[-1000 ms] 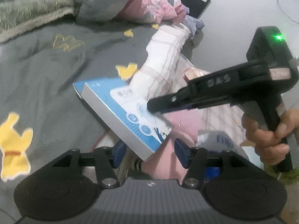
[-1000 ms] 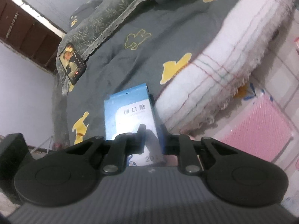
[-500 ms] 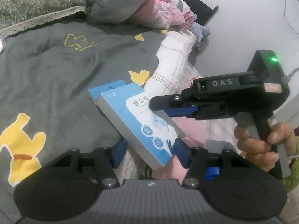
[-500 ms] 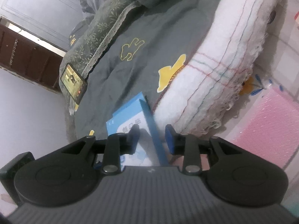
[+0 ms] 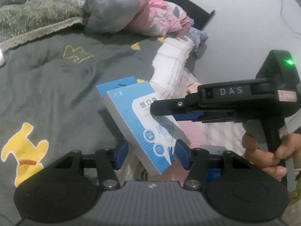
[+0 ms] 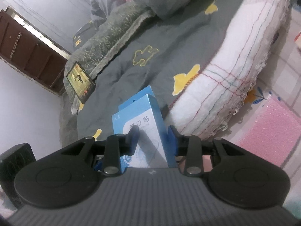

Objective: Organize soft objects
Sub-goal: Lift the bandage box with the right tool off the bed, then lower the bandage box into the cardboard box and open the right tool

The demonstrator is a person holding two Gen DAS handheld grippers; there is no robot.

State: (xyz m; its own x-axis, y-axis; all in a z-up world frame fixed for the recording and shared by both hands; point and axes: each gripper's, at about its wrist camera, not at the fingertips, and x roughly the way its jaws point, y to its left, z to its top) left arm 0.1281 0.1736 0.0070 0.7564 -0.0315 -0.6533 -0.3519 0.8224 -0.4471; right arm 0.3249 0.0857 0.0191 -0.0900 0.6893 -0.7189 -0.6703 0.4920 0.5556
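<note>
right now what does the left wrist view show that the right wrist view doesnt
Only the left wrist view shows the right tongs from the side, the hand gripping their handle and the green light.

Only the right wrist view shows the phone lying on the bed and the brown wooden furniture beyond it.

Both show the blue box and the grey bedspread with yellow cartoon prints.

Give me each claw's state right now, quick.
Left claw: closed on the blue box, holding it.
Right claw: open, pads off the box though it sits between them.
</note>
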